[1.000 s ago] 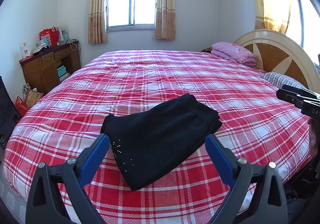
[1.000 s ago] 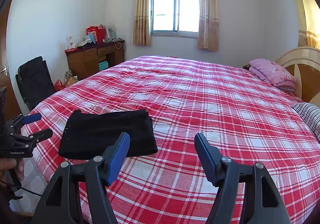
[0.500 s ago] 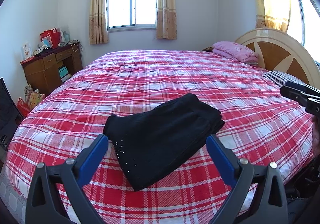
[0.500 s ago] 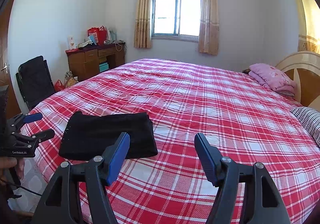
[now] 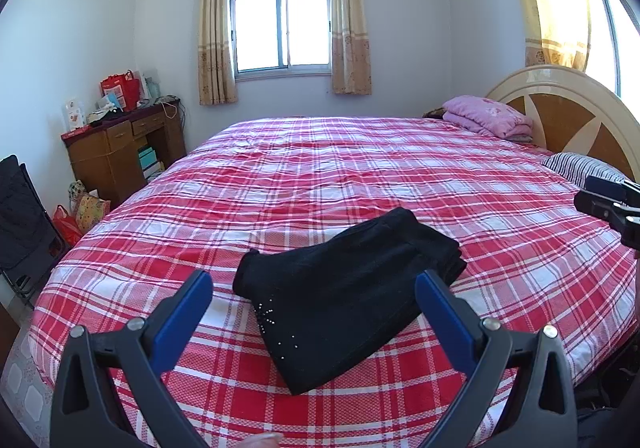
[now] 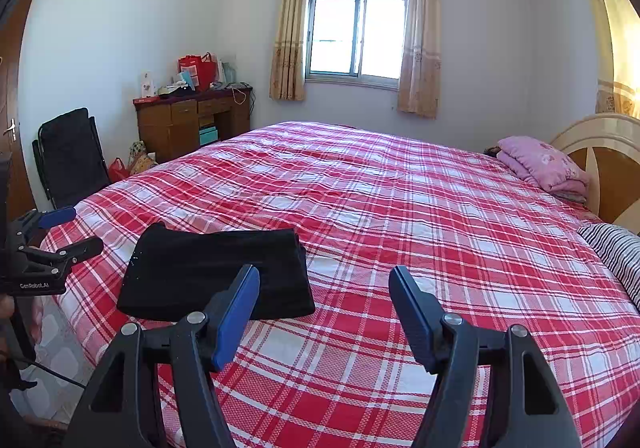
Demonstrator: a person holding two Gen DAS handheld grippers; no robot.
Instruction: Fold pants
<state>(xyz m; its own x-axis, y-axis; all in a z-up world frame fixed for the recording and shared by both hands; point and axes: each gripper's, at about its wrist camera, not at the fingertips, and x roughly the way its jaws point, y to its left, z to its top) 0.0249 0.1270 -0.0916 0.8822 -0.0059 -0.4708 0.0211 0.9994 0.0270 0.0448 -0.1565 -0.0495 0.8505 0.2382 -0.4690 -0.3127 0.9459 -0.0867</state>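
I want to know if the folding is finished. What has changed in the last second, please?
Almost nothing. Both cameras tilted up a little and drew slightly back, so the pants sit lower in view. Nothing was gripped or released. The pants stayed folded on the bed; the left claw and right claw stayed open and empty.

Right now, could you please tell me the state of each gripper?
Left gripper: open, holding nothing, clear of the black pants.
Right gripper: open, holding nothing, above the plaid bedspread.
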